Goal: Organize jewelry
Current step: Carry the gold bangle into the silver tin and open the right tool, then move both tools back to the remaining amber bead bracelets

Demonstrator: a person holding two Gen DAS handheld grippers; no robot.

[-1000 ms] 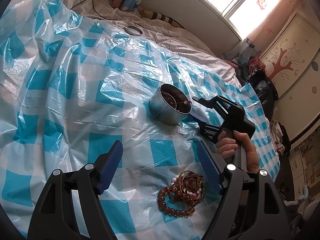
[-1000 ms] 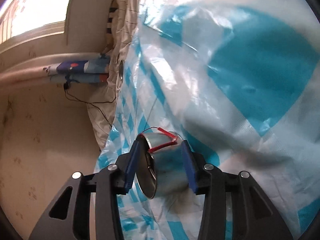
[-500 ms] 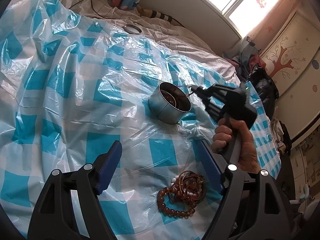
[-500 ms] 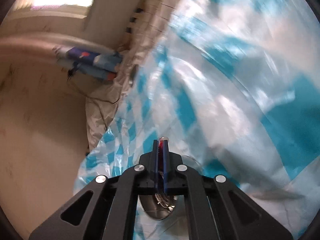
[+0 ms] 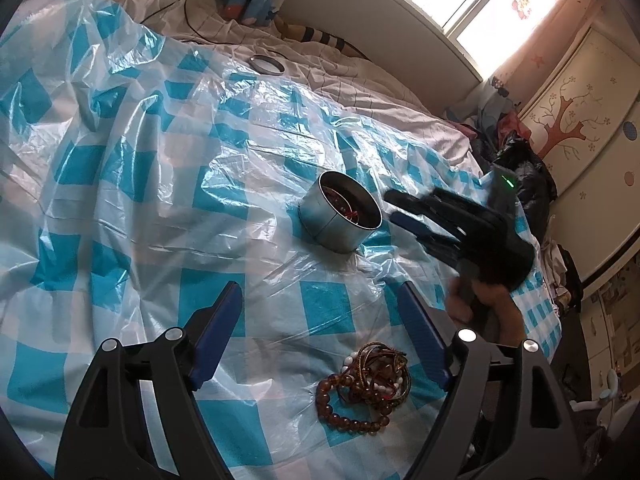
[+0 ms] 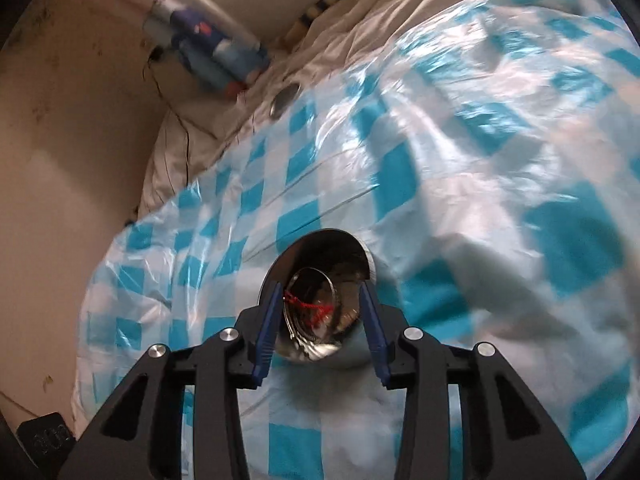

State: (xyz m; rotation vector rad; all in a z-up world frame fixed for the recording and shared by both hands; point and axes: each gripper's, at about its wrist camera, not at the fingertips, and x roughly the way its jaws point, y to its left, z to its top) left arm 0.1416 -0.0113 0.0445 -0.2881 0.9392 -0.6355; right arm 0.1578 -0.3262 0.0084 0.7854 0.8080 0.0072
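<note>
Right claw (image 6: 320, 324) opening just above metal tin (image 5: 340, 216) on plastic-covered bed (image 5: 120, 160), nothing gripped. Left claw (image 5: 320, 340) wide, empty, over bracelet pile (image 5: 366, 386). Risks: tangled bracelets lifting together; tin tipping on soft bedding if nudged.

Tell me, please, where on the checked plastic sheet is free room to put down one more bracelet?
Free: the wide stretch left of the metal tin, and the patch between tin and bracelet pile. Crowded: right of the tin, where the right gripper hovers.
</note>
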